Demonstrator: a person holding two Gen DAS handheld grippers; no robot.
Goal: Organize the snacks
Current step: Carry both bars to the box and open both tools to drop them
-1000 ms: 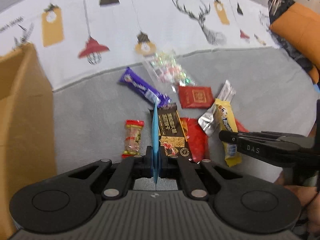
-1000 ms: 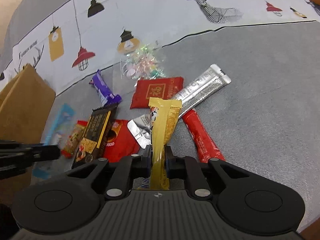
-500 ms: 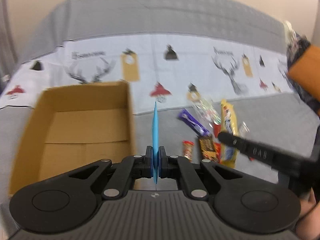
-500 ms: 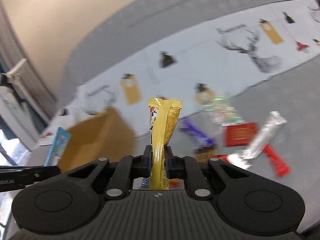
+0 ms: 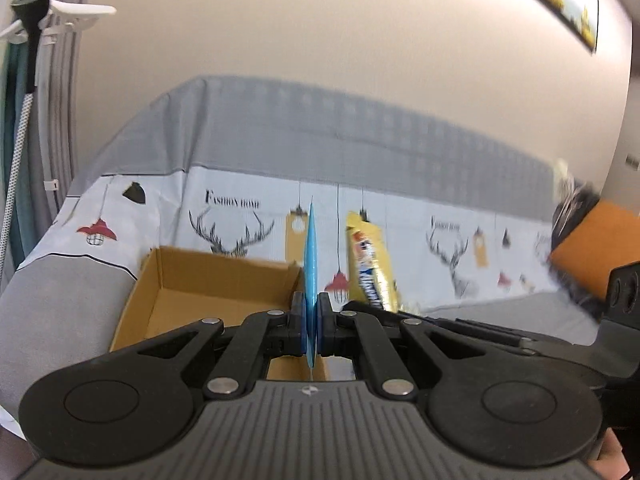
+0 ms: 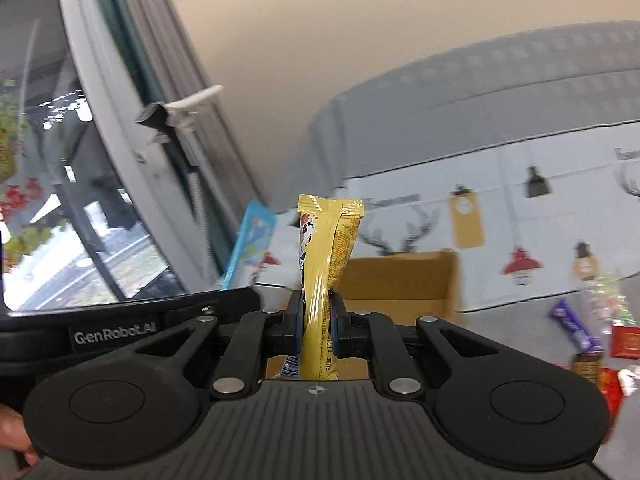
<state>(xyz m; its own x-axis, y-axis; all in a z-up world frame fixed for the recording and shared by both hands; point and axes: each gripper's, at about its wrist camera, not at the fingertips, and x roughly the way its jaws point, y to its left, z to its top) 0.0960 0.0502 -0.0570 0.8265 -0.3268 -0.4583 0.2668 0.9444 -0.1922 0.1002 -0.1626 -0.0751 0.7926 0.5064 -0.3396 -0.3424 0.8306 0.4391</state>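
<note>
My left gripper [image 5: 311, 322] is shut on a thin blue snack packet [image 5: 311, 268], seen edge-on and held upright. An open cardboard box [image 5: 192, 292] lies on the sofa just ahead and to its left. My right gripper [image 6: 317, 322] is shut on a yellow snack bar [image 6: 326, 264], held upright in the air; the box [image 6: 400, 280] sits beyond it. The yellow bar [image 5: 370, 268] also shows in the left wrist view, just right of the blue packet. The blue packet [image 6: 250, 248] shows in the right wrist view, left of the bar.
A grey sofa with a white deer-and-lamp printed cover [image 5: 240, 216] holds the box. Several loose snacks lie on the seat at the right, among them a purple bar [image 6: 570, 324] and a red packet [image 6: 626, 342]. An orange cushion [image 5: 592, 256] sits far right. A window [image 6: 60, 200] is at the left.
Both grippers have risen and swung left from the snack pile toward the box, each still holding its snack. The views now tilt up to the wall.
</note>
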